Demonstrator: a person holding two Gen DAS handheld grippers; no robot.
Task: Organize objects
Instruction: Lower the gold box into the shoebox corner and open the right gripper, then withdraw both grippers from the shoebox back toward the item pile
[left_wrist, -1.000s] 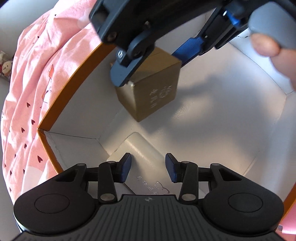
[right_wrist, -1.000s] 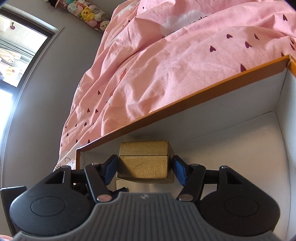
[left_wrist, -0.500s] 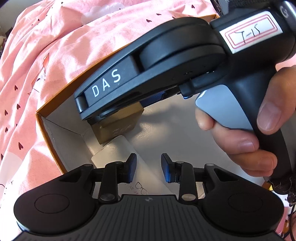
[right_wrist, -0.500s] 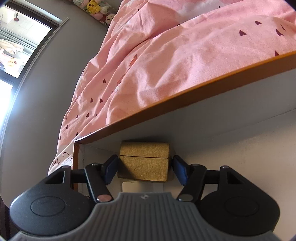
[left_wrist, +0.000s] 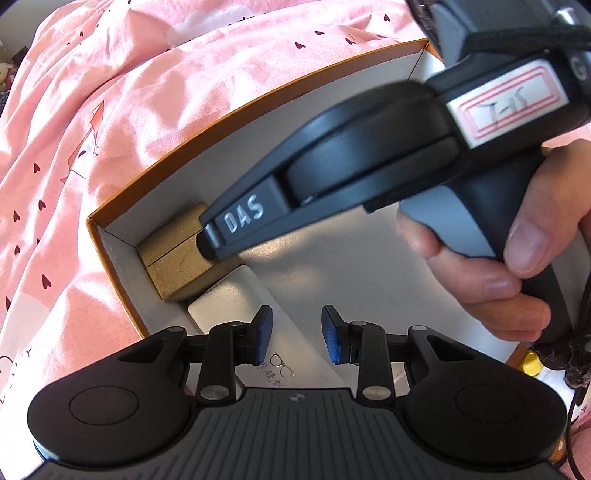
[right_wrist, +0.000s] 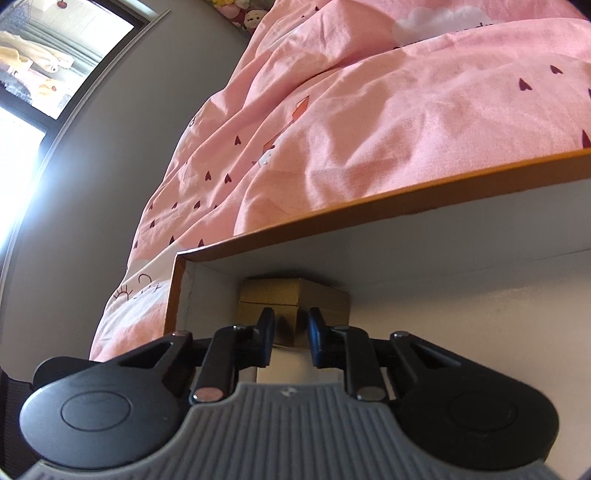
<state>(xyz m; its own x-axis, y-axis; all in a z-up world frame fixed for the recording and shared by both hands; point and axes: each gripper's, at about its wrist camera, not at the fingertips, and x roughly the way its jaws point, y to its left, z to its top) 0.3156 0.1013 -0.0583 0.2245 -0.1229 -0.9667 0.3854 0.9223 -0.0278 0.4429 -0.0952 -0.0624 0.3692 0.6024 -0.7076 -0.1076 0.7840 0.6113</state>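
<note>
The right gripper (right_wrist: 291, 334) is sitting with its jaws narrowed to a small gap, holding nothing; the small gold cardboard cube box (right_wrist: 291, 302) is lying just ahead of its fingertips, tucked into the corner of the orange-rimmed, white-lined cardboard tray (right_wrist: 369, 210). Contact between the tips and the cube cannot be determined. The left gripper (left_wrist: 297, 334) is hovering with jaws partly open and empty, a flat white rectangular case (left_wrist: 236, 291) lying below and between them, touching the gold box (left_wrist: 173, 254). The pink heart-print bedsheet (left_wrist: 147, 92) is lying beyond the tray.
</note>
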